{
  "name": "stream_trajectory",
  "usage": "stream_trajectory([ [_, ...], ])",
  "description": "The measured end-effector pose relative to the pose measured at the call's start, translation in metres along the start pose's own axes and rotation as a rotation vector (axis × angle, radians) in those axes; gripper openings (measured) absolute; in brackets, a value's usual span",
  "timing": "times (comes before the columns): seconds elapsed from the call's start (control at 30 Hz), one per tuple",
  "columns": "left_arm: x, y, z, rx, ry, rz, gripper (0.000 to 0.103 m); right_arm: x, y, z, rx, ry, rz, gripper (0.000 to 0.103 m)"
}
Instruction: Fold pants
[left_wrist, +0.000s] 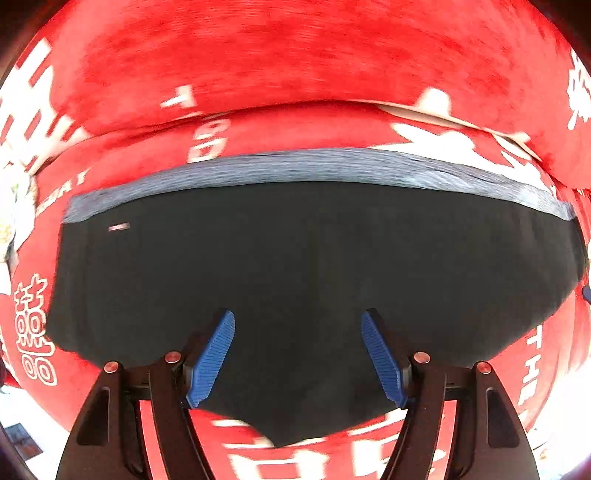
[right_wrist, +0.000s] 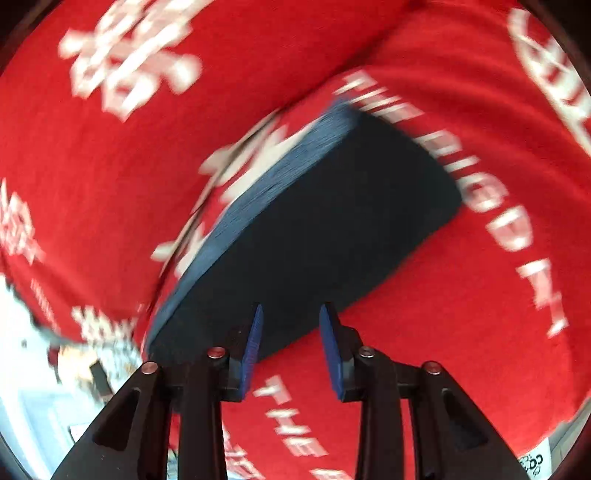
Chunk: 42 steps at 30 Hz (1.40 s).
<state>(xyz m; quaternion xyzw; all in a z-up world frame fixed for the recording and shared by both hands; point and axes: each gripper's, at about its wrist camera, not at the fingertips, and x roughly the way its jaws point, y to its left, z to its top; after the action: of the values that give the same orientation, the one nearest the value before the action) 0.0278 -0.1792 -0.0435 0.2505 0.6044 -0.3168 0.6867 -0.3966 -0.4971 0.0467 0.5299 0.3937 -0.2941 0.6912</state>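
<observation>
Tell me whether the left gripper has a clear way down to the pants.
Probably yes. The left gripper hangs open right over the dark pants, which lie flat on the red cloth; nothing shows between its fingers and the fabric.

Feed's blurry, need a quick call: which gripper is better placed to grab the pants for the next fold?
Probably left. The left gripper hangs open directly over the dark pants; the right gripper, also open, sits at their edge, partly over the red cloth.
</observation>
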Motion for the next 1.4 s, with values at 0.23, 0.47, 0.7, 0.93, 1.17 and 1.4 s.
stream_trajectory([
  [0.23, -0.007, 0.104, -0.008, -0.045, -0.013, 0.01, 0.073, 0.094, 0.129, -0.057, -0.238, 0.182, 0.023, 0.041],
  [0.47, -0.014, 0.221, -0.019, -0.128, -0.052, -0.004, 0.073, 0.204, 0.302, -0.099, -0.645, 0.352, 0.027, 0.041],
  [0.7, 0.015, 0.283, -0.029, -0.092, -0.027, -0.071, 0.073, 0.343, 0.454, -0.145, -0.976, 0.543, 0.044, 0.047],
  [0.93, 0.03, 0.303, -0.04, -0.064, -0.055, -0.225, 0.071, 0.448, 0.504, -0.186, -1.19, 0.648, -0.062, 0.048],
  [1.17, 0.025, 0.324, -0.056, -0.114, -0.086, -0.306, 0.063, 0.496, 0.509, -0.198, -1.224, 0.744, -0.157, 0.027],
  [1.4, 0.006, 0.33, -0.072, -0.123, -0.11, -0.329, 0.063, 0.454, 0.525, -0.207, -1.287, 0.751, -0.065, 0.009],
])
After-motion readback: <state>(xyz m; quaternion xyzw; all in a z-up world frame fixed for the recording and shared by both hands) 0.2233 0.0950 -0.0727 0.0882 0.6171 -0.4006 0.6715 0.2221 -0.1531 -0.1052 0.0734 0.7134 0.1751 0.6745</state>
